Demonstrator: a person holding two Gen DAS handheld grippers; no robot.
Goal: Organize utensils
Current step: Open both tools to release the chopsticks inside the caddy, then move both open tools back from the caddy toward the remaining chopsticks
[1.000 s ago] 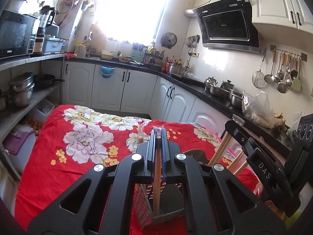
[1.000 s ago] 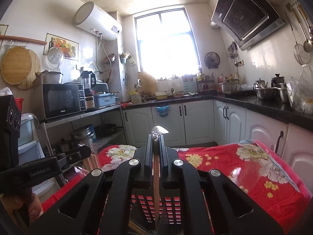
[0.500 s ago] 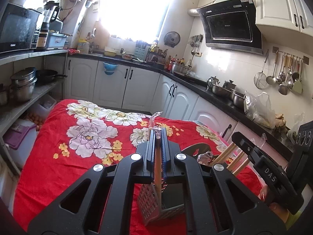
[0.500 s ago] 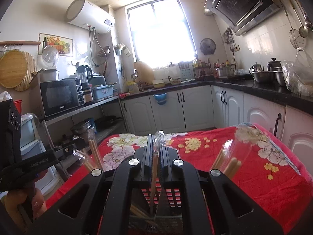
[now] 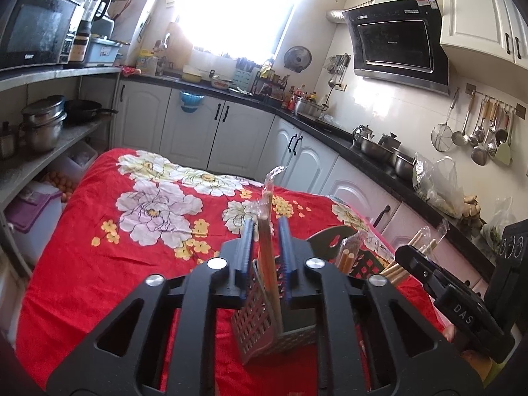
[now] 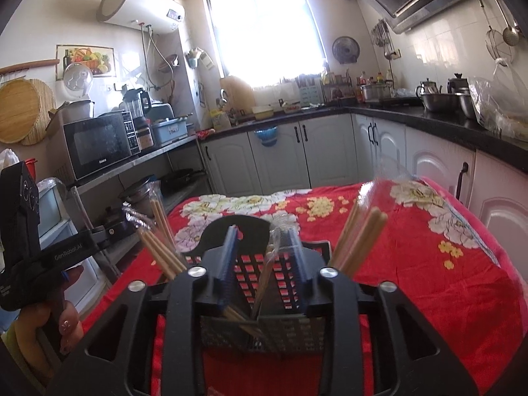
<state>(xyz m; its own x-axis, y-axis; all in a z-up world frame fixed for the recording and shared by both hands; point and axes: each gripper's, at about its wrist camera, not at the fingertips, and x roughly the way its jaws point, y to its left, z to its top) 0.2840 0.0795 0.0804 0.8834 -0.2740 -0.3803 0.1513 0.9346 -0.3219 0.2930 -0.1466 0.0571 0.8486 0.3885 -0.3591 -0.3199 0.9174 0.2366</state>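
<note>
A grey perforated utensil holder [image 5: 260,330] stands on the red flowered cloth [image 5: 99,257]. My left gripper [image 5: 266,222] hovers over it with its jaws opening. A plastic-wrapped pair of chopsticks [image 5: 268,194] stands between the pads, with a gap on each side. In the right wrist view the same holder [image 6: 280,330] sits below my right gripper [image 6: 262,232], whose jaws are also opening. A wrapped pair of chopsticks [image 6: 268,274] leans loose between them, near the right finger. More wrapped chopsticks [image 6: 359,237] stick out of the holder's corners.
White kitchen cabinets [image 5: 250,132] and a black counter run behind the table. Shelves with pots [image 5: 43,125] and a microwave [image 6: 99,145] stand on the left. A hand [image 6: 69,326] grips the left tool. Ladles [image 5: 475,132] hang on the right wall.
Both pairs of jaws were shut on wrapped chopsticks and have parted. The chopsticks now stand loose in the holder. The right gripper has dipped slightly toward the holder.
</note>
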